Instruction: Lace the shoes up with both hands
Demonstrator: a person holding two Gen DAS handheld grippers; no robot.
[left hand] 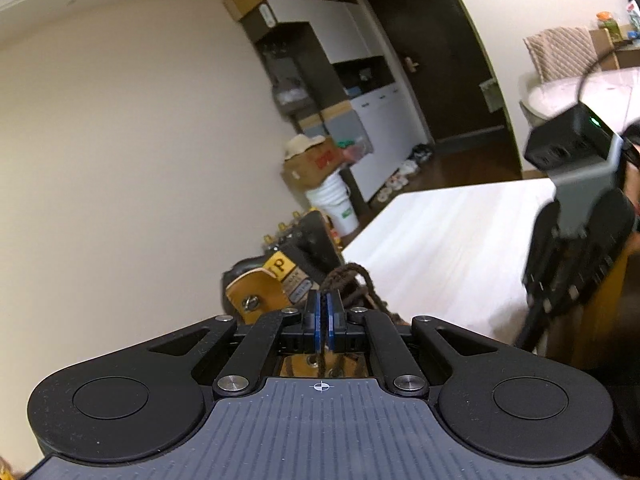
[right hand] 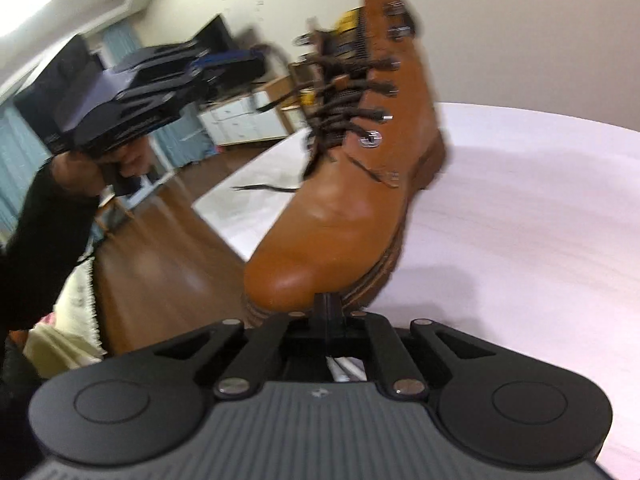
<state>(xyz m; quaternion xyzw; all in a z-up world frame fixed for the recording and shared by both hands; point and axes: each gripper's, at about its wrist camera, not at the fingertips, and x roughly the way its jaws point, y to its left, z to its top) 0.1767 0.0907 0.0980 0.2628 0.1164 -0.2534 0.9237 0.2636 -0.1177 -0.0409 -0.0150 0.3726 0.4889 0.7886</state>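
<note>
your tan leather lace-up boot [right hand: 344,200] stands on the white bench [right hand: 520,208], lower rows crossed, top hooks bare; left claw [left hand: 322,312] pinches the dark brown braided lace [left hand: 360,280], right claw [right hand: 328,312] closed, empty.

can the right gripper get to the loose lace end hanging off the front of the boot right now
Probably yes. The right gripper sits shut at the boot's toe, and the loose lace end hangs free above the table. The left gripper is up by the top laces, clear of it.
</note>
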